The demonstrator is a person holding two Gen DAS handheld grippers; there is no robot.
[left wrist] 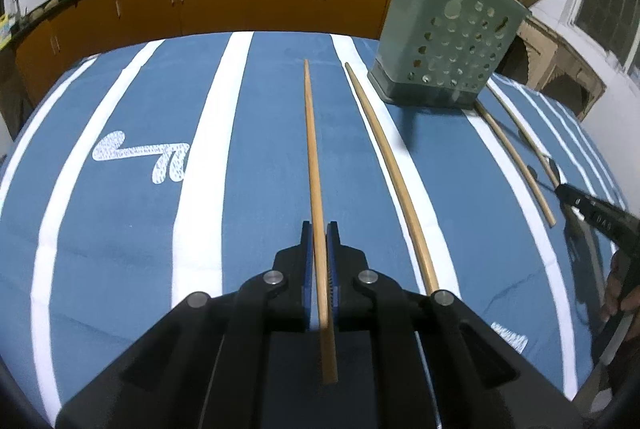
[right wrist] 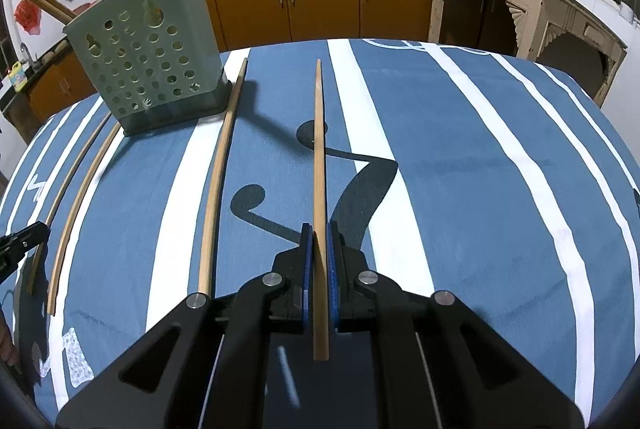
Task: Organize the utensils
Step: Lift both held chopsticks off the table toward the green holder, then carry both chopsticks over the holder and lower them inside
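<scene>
Two chopsticks are pinched, one lengthwise in each gripper: left gripper (left wrist: 319, 229), right gripper (right wrist: 319, 229).

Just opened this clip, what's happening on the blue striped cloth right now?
A person works two handheld claws. The left claw is shut on one chopstick, the right claw on another chopstick. Two more loose chopsticks lie on the cloth between them. The green perforated holder stands ahead.

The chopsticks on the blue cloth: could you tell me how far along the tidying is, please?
Nothing looks stored yet. In hand: the left gripper is shut on one chopstick, the right gripper on another chopstick. Left: both held sticks and two loose chopsticks on the cloth must go into the green holder.
</scene>
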